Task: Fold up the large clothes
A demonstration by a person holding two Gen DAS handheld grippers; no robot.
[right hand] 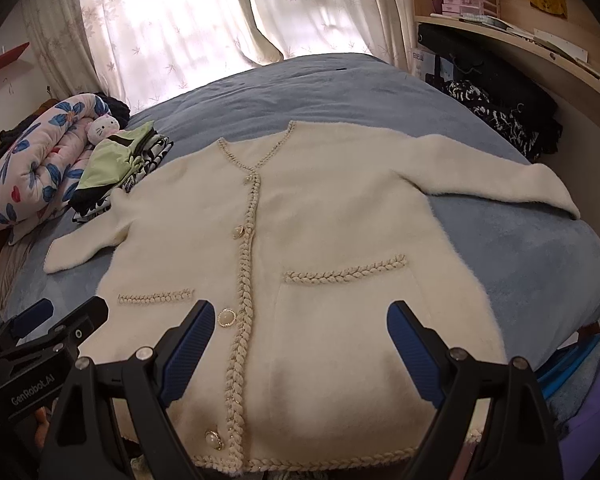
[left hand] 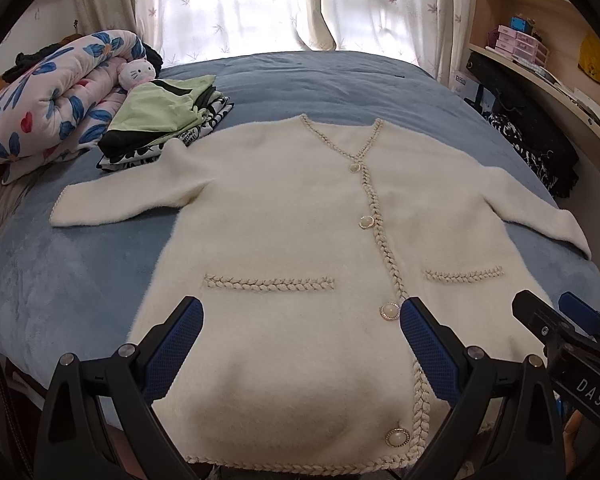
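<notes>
A fluffy cream cardigan (left hand: pixel 284 208) (right hand: pixel 332 216) lies flat and face up on the blue bed, buttoned, sleeves spread to both sides, with braided trim and pearl buttons. My left gripper (left hand: pixel 300 316) hovers open above its lower front, left of the button row, nothing between the blue pads. My right gripper (right hand: pixel 300 316) hovers open over the right pocket near the hem, also with nothing held. In the left wrist view the right gripper (left hand: pixel 552 312) shows at the right edge, and in the right wrist view the left gripper (right hand: pixel 68 316) shows at the lower left.
A stack of folded clothes (left hand: pixel 164 128) (right hand: pixel 116 168) sits beside the left sleeve, with a rolled floral quilt (left hand: pixel 48 100) and a plush toy (left hand: pixel 136 72) behind it. Dark clothes (left hand: pixel 540 148) hang by the shelves (left hand: pixel 560 76) on the right. The blue bedspread (left hand: pixel 320 84) stretches toward the curtains.
</notes>
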